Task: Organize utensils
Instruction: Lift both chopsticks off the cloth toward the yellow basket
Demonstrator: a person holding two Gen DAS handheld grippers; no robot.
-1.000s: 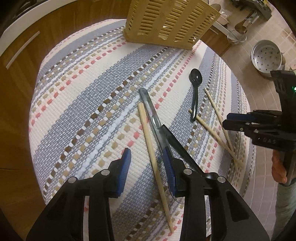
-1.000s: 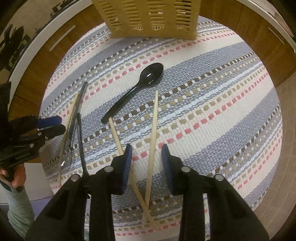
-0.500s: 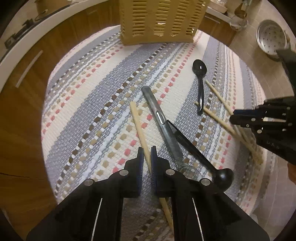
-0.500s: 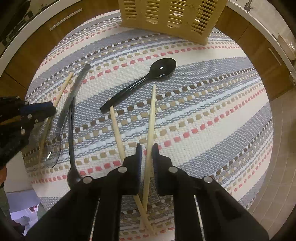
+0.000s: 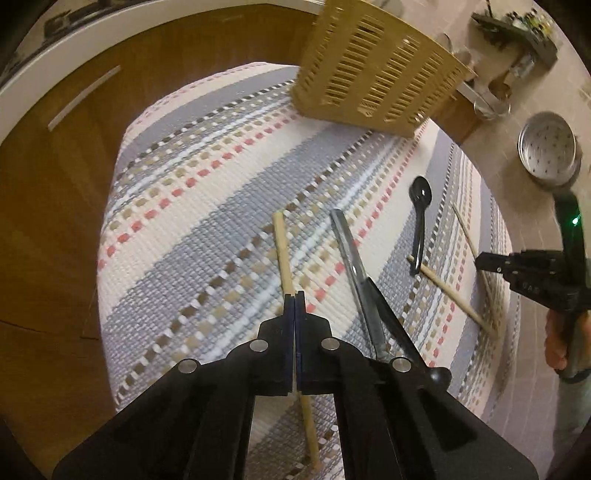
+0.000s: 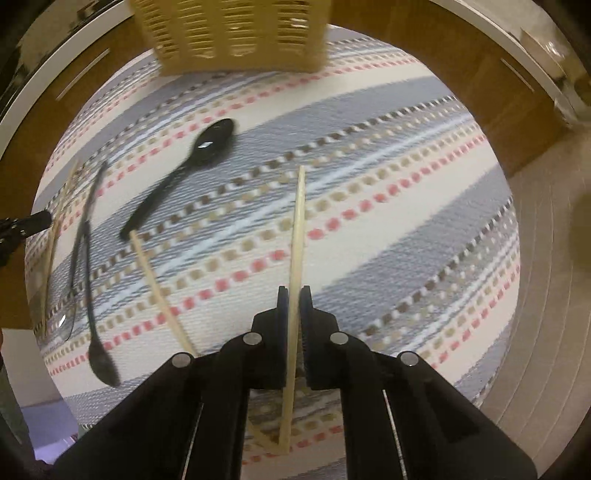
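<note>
My left gripper (image 5: 294, 295) is shut on a wooden chopstick (image 5: 281, 251) and holds it just above the striped mat (image 5: 192, 206). My right gripper (image 6: 294, 291) is shut on another wooden chopstick (image 6: 298, 221), lifted over the mat (image 6: 388, 206). A second chopstick (image 6: 159, 291) lies on the mat to its left. A black spoon (image 6: 184, 173), a clear plastic utensil (image 5: 351, 258) and a black ladle-like spoon (image 6: 90, 295) lie on the mat. A tan slotted utensil basket (image 5: 376, 77) stands at the far edge; it also shows in the right wrist view (image 6: 232, 29).
The mat covers a small table with wooden cabinets (image 5: 44, 206) behind and to the left. A metal steamer pot (image 5: 548, 151) sits on the tiled floor at the right. Two more chopsticks (image 5: 447, 291) lie near the mat's right edge.
Both grippers closed on chopsticks and have lifted them off the mat. The views have risen and tilted slightly; the other utensils have not moved.
</note>
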